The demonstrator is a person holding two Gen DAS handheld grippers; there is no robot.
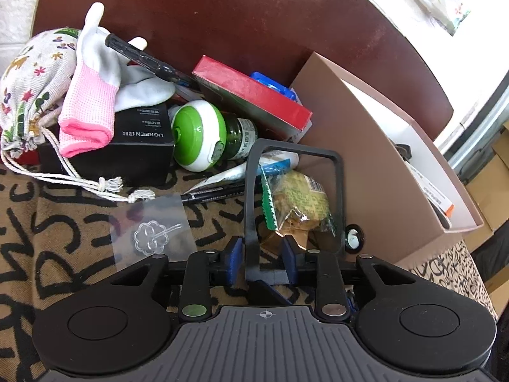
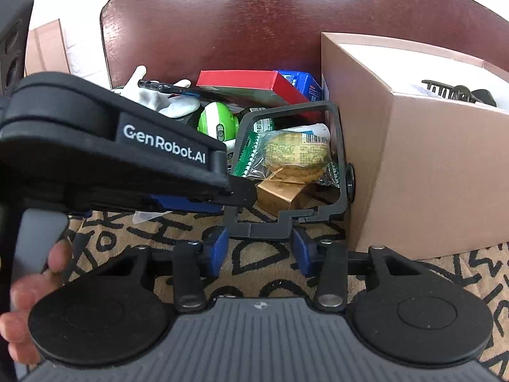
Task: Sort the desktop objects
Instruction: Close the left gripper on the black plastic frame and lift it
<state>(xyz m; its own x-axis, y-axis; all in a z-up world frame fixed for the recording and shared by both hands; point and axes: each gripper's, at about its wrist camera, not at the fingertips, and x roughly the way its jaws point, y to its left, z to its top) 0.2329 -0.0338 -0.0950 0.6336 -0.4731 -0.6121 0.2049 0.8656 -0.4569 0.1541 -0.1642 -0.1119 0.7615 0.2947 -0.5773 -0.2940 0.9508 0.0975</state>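
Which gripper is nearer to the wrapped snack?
Left, it seems. The left gripper has its tip at the left edge of the snack; the right gripper sits farther back over the rug.

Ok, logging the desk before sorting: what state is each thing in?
left gripper: shut on black frame
right gripper: open
cardboard box: upright, top open
drawstring bag: cinched shut
green-capped bottle: on its side, capped
snack packet: looks sealed
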